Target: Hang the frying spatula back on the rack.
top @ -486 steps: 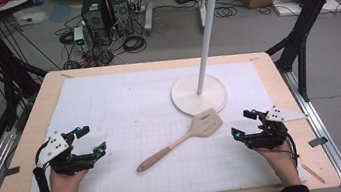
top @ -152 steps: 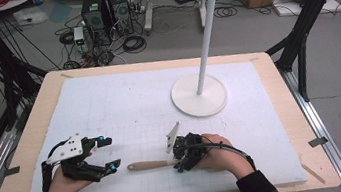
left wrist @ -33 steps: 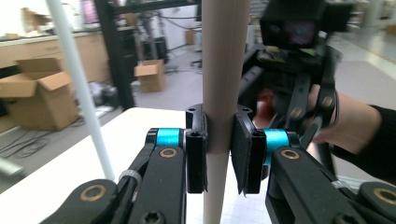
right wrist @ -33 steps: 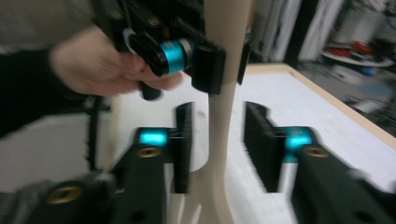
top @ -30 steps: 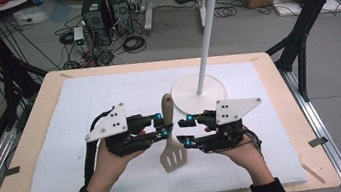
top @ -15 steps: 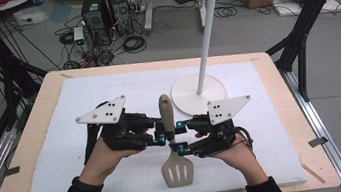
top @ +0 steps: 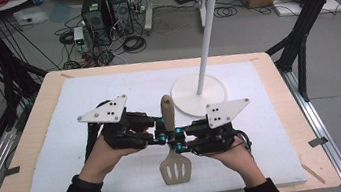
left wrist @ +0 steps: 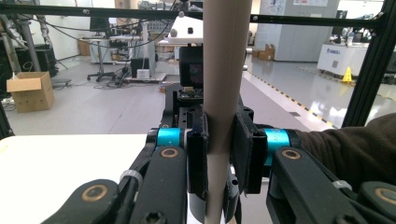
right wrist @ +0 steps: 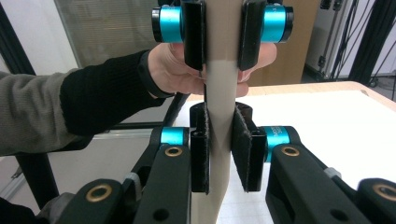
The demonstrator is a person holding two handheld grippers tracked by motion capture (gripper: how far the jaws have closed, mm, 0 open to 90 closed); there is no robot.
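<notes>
Between both grippers' shut jaws stands the wooden spatula (top: 170, 141), blade down.

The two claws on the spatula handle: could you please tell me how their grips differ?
The left claw comes from the left and clamps the spatula higher on its handle; the right claw comes from the right and clamps lower, nearer the slotted blade. The right's jaws have just been closing. Both are shut on the upright handle, blade hanging down.

A white rack stand (top: 205, 91) stood on the pale mat (top: 73, 99) covering the wooden table (top: 51, 87); computer towers (top: 103, 12) sat on the floor beyond.
</notes>
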